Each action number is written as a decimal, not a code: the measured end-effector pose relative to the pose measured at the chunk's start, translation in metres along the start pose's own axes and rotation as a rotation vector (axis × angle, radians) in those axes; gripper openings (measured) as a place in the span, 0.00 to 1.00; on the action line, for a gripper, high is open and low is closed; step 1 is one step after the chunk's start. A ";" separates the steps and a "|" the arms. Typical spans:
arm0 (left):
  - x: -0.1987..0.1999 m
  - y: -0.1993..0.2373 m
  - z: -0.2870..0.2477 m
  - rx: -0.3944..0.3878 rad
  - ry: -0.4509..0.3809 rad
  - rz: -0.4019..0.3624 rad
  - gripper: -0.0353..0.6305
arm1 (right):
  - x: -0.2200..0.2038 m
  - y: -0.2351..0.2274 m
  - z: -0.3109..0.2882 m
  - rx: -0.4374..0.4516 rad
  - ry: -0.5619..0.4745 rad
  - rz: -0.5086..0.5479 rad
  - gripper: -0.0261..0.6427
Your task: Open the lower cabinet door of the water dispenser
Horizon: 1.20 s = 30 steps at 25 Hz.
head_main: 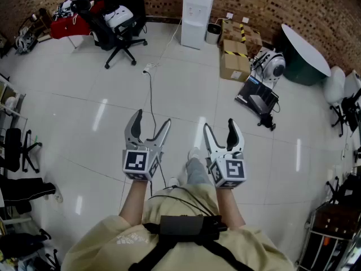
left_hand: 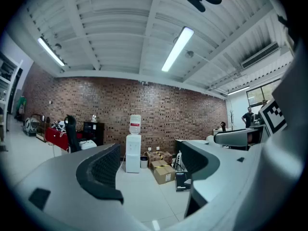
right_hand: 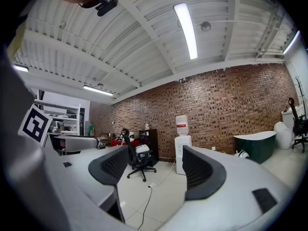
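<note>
White tiled floor [head_main: 84,112] and brick wall [head_main: 271,1], office room: water dispenser [head_main: 197,17] standing against the wall at top centre of the head view, cardboard boxes [head_main: 236,61] beside it, well apart from left tool [head_main: 152,120] and right tool [head_main: 220,125] at lower centre, both with jaws apart, holding nothing.
</note>
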State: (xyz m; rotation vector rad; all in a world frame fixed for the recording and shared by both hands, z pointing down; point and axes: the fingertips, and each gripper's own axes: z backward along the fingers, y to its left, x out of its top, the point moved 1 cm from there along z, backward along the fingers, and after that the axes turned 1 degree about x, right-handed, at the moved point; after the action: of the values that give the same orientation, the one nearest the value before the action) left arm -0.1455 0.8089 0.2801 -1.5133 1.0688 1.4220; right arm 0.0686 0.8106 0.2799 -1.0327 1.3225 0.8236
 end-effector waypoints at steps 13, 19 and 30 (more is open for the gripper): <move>0.052 0.005 -0.171 0.000 -0.064 -0.055 0.62 | 0.070 -0.129 -0.143 -0.032 -0.137 -0.016 0.59; 0.056 -0.011 -0.236 -0.025 -0.033 -0.062 0.62 | 0.072 -0.176 -0.183 -0.042 -0.134 -0.037 0.59; 0.029 0.024 -0.303 0.046 0.061 0.005 0.62 | 0.017 -0.197 -0.237 0.019 0.026 -0.075 0.59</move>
State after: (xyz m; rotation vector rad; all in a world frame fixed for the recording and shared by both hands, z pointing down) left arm -0.0649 0.5142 0.2712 -1.5306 1.1351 1.3535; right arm 0.1667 0.5185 0.2974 -1.0745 1.3036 0.7423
